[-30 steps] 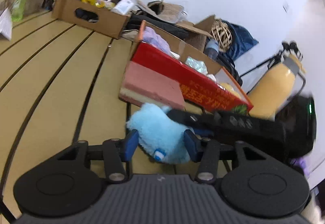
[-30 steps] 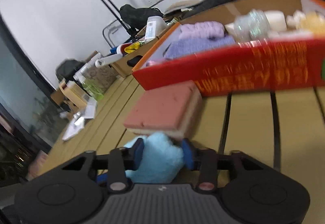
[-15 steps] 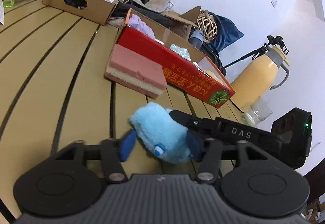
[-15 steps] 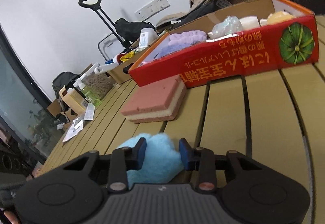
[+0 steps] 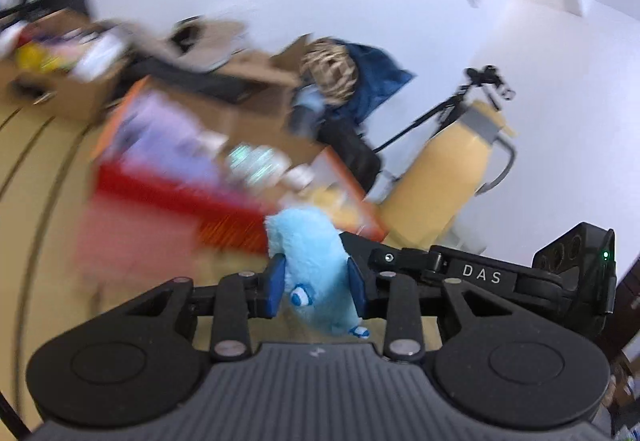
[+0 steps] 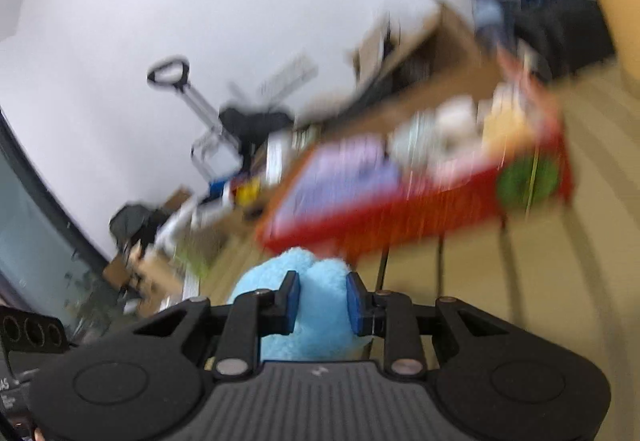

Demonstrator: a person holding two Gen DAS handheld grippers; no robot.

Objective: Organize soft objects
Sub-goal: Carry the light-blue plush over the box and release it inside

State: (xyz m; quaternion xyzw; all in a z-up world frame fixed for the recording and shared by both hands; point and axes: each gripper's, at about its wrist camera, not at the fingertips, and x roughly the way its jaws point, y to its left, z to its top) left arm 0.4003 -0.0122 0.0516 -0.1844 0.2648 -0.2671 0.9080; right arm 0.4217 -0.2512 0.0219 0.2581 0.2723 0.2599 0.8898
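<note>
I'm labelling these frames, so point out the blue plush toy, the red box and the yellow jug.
blue plush toy (image 5: 310, 265), left wrist view, fluffy body between the blue pads.
red box (image 6: 400, 217), right wrist view, blurred red front wall.
yellow jug (image 5: 444, 177), left wrist view, middle of its yellow body.

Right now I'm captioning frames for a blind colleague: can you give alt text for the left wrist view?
The left gripper pinches a fluffy blue plush toy, its jaws having just closed on it. Behind, blurred, sit a red box of soft items and a yellow flask on a slatted table.
</note>
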